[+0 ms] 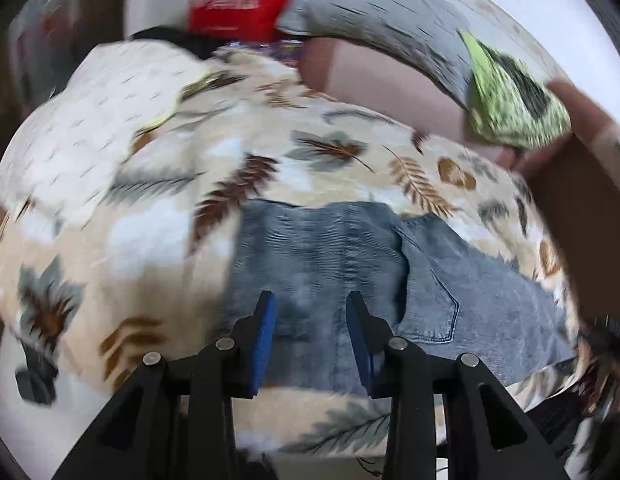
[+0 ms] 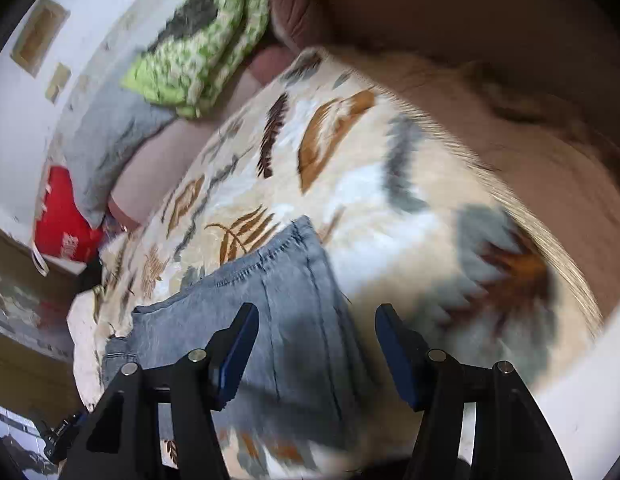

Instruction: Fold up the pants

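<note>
Folded grey-blue denim pants (image 1: 333,264) lying flat on a leaf-patterned blanket (image 1: 158,216), directly ahead of and beneath the left gripper (image 1: 311,316), and partly under the right gripper (image 2: 315,332), both with fingers spread and holding nothing.

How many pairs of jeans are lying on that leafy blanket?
1. The jeans lie on the leaf-print blanket just ahead of both open grippers, left and right. More could be hidden outside the views.
</note>
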Available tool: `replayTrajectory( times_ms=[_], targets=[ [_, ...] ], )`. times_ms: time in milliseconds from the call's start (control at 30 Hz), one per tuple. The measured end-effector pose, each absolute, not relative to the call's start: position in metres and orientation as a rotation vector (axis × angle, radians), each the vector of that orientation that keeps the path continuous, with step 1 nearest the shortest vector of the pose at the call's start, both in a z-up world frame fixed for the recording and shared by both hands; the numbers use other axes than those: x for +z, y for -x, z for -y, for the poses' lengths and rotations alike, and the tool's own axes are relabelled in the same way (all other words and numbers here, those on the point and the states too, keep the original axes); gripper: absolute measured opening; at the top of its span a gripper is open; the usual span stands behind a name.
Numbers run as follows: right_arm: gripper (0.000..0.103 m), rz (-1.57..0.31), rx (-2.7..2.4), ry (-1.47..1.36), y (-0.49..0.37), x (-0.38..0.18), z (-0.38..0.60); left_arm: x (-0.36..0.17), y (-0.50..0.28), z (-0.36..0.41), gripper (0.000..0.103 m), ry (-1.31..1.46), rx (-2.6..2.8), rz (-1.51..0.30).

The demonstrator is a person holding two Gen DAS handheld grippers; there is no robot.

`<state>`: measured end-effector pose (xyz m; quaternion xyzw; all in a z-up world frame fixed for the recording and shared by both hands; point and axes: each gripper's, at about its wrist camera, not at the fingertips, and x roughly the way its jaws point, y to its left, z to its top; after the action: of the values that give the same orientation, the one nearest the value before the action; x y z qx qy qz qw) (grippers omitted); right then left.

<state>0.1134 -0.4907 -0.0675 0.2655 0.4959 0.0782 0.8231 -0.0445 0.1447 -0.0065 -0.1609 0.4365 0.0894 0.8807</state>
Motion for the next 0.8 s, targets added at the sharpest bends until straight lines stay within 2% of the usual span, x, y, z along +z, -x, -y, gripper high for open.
replayTrajectory(
  times_ms=[133,200,267,433,500,600,667,733,767,800],
  targets=[
    [0.062,-1.187,0.138,-0.377,-0.167,-0.089,0.455,-0.057,0.017,-0.136,0.037,0.267,0.280,-1.039],
    [0.017,-1.214,0.128,-0.314,-0.175,-0.097,0.447,-0.072,0.018,-0.142,0.040,0.303,0.284,-1.058],
    [0.014,-1.186,0.103,-0.248,-0.175,-0.088,0.442,-0.072,0.023,-0.142,0.040,0.314,0.272,-1.020],
    [0.012,-1.035,0.071,-0.113,-0.178,-0.041,0.429,-0.074,0.021,-0.142,0.041,0.293,0.267,-1.011],
    [0.012,-1.001,0.069,-0.119,-0.187,-0.039,0.428,-0.075,0.022,-0.142,0.041,0.292,0.268,-1.002],
    [0.015,-1.199,0.067,-0.133,-0.207,-0.095,0.428,-0.076,0.025,-0.142,0.042,0.290,0.266,-0.995],
    [0.021,-1.151,0.047,-0.114,-0.197,-0.096,0.429,-0.075,0.026,-0.143,0.042,0.296,0.264,-0.995],
    [0.022,-1.093,0.041,-0.169,-0.177,-0.078,0.434,-0.075,0.026,-0.143,0.042,0.295,0.261,-0.994],
    [0.026,-1.059,0.056,-0.197,-0.166,-0.066,0.435,-0.074,0.026,-0.143,0.042,0.297,0.262,-0.995],
    [0.038,-1.020,0.080,-0.222,-0.151,-0.051,0.434,-0.073,0.025,-0.143,0.042,0.302,0.264,-0.998]
  ],
)
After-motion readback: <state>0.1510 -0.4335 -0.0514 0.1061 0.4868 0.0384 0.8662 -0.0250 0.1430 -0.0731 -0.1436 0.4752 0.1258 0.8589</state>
